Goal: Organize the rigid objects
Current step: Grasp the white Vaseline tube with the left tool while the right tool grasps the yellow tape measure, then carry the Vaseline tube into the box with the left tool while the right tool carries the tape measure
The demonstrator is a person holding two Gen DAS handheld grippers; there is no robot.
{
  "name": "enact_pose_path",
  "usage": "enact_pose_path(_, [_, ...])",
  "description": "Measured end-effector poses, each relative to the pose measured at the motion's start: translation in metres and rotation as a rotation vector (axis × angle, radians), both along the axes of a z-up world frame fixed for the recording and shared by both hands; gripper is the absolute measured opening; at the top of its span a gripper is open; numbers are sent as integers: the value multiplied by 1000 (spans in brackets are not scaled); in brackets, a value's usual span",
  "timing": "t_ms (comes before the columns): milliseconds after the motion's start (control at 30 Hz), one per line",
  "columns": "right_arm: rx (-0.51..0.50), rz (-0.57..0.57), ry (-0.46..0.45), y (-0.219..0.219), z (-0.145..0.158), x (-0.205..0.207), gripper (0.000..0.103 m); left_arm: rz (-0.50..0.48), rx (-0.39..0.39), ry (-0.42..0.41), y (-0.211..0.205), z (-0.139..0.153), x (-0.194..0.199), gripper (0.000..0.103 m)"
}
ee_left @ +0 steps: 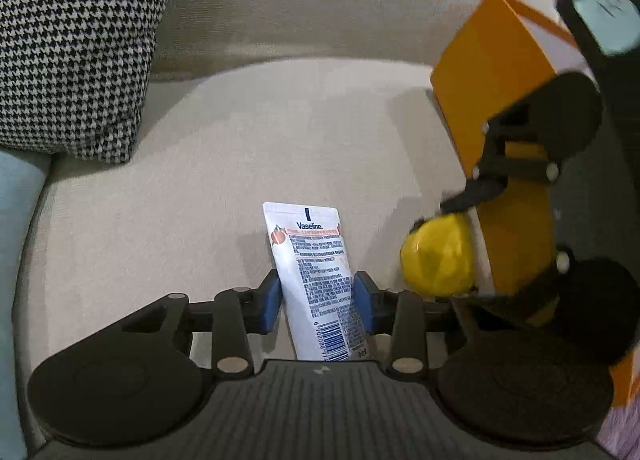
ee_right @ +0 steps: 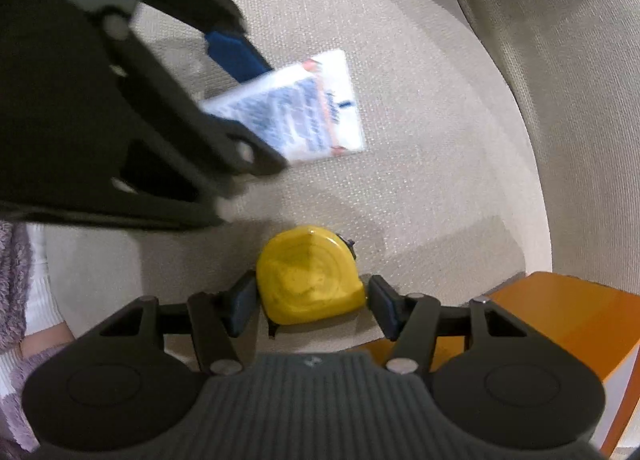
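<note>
- Left gripper [ee_left: 317, 302]: blue-padded jaws pinching a white Vaseline tube [ee_left: 316, 280] by both sides, above the beige sofa seat [ee_left: 200, 179].
- Right gripper [ee_right: 311, 310]: jaws spread around a yellow tape measure [ee_right: 310, 280]; pad contact unclear.
- Orange box [ee_left: 484, 99] just beside the tape measure.

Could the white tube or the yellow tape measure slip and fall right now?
Maybe. The left gripper pinches the Vaseline tube only near its lower end, so the soft tube could bend or slide out. The right gripper has its pads beside the round tape measure, but a small gap shows on one side, so it might roll away toward the orange box.
</note>
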State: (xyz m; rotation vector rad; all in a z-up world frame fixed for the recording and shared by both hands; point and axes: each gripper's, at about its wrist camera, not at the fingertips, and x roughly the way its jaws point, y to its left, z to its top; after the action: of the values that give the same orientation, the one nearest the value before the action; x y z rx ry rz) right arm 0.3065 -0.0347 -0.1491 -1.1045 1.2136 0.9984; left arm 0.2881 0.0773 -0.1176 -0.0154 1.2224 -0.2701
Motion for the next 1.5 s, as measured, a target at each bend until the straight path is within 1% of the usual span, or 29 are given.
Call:
enact_pose_path(67, [-19, 0, 12, 6, 1, 3, 61, 22, -46, 73, 8, -3, 1, 43])
enact_pose_path(133, [-28, -8, 25, 8, 0, 7, 61, 73, -120, 124, 21, -11, 6, 43])
enact_pose_path(200, [-33, -21, 38, 12, 0, 12, 62, 121, -182, 155, 31, -18, 8, 44])
enact_pose_path(267, [-34, -31, 44, 13, -2, 15, 62, 140, -197, 150, 35, -21, 7, 44])
enact_pose_path(367, [-34, -37, 41, 16, -4, 18, 61, 128, -170, 112, 31, -17, 0, 42])
enact_pose_path(467, [-20, -36, 31, 7, -4, 21, 60, 138, -168, 69, 29, -10, -12, 41])
enact_pose_path(533, [7, -42, 12, 2, -1, 20, 60, 125, -161, 17, 30, 0, -22, 40])
enact_pose_path(600, [50, -67, 2, -2, 4, 20, 59, 116, -172, -30, 33, 11, -35, 38])
enact_pose_path(667, [88, -79, 0, -5, 9, 15, 59, 120, -176, -59, 36, 20, -46, 36])
enact_pose_path(700, [104, -81, -5, -6, 11, 13, 59, 129, -174, -77, 38, 24, -51, 30])
enact_pose_path(733, [118, -82, -7, -7, 12, 11, 58, 133, -172, -95, 40, 28, -56, 20])
enact_pose_path(800, [151, -95, -14, -8, 17, 7, 58, 149, -176, -118, 42, 33, -65, 20])
enact_pose_path(833, [163, -107, -17, -14, 14, 4, 58, 159, -171, -129, 43, 36, -70, 20])
enact_pose_path(967, [202, -120, -33, -19, 24, -3, 57, 185, -173, -178, 42, 48, -86, 19])
enact_pose_path(1033, [223, -118, -44, -22, 33, -5, 57, 182, -185, -203, 40, 59, -93, 19])
enact_pose_path(1167, [267, -114, -67, -23, 59, -16, 57, 169, -180, -239, 34, 81, -102, 19])
enact_pose_path(1267, [298, -105, -101, -31, 72, -22, 57, 154, -192, -261, 21, 92, -101, 19])
enact_pose_path(1400, [344, -92, -154, -43, 109, -27, 57, 130, -216, -297, 10, 116, -104, 19])
enact_pose_path(1500, [374, -106, -200, -61, 136, -29, 57, 100, -242, -319, 0, 132, -101, 19])
